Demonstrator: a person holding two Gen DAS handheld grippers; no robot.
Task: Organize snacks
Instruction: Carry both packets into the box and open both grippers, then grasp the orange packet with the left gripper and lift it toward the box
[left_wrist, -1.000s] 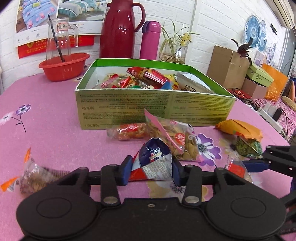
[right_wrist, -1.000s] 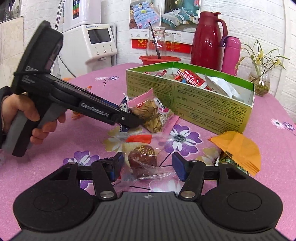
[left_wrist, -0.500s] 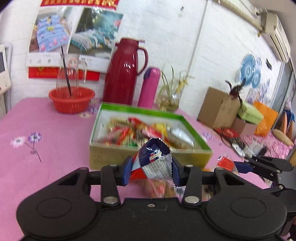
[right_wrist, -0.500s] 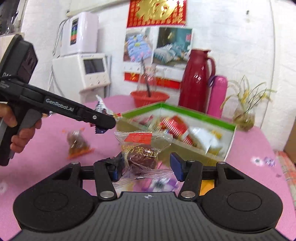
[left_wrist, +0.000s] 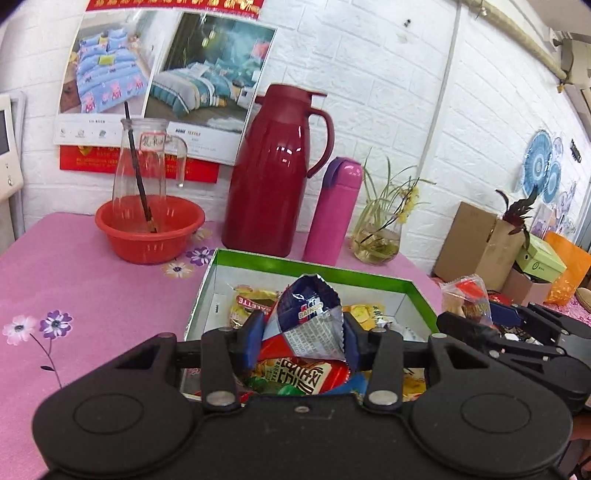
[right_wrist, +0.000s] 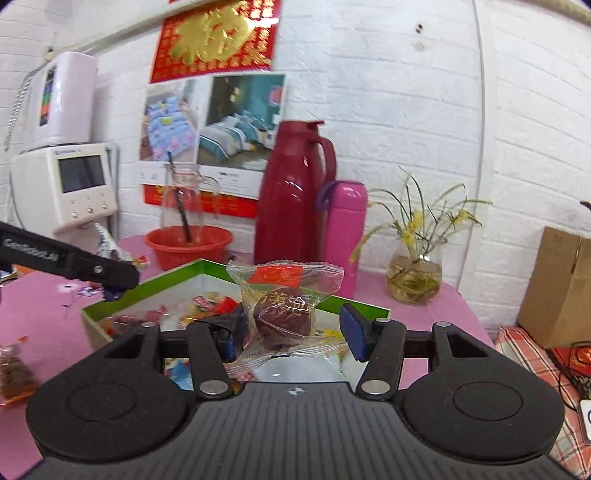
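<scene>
Nearest in the left wrist view: left gripper (left_wrist: 301, 341), blue pads clamped on a crinkled blue, red and silver foil snack packet (left_wrist: 304, 326), raised above the open green-rimmed cardboard box (left_wrist: 314, 268). Just beneath the packet, inside the box, a heap of colourful wrapped snacks (left_wrist: 303, 378). At the right edge of that view, the right gripper (left_wrist: 480, 317) with its packet, also level with the box.

Nearest in the right wrist view: right gripper (right_wrist: 295, 328), jaws standing wide, a clear plastic packet holding a round brown cake (right_wrist: 282, 314) lodged between the pads, leaning on the left pad, clear of the right one; whether truly pinched, cannot tell. Held over the box's near edge. Low at the left, a small packet of brown snacks (right_wrist: 14, 376) lying on the pink flowered tablecloth (right_wrist: 44, 332).

Beyond the box: red plastic bowl (left_wrist: 149, 229) with a glass pitcher (left_wrist: 142, 173) inside, dark red thermos jug (left_wrist: 277, 173), pink flask (left_wrist: 332, 210), glass vase of green stems (left_wrist: 376, 240), all against the white brick wall (left_wrist: 369, 74).
</scene>
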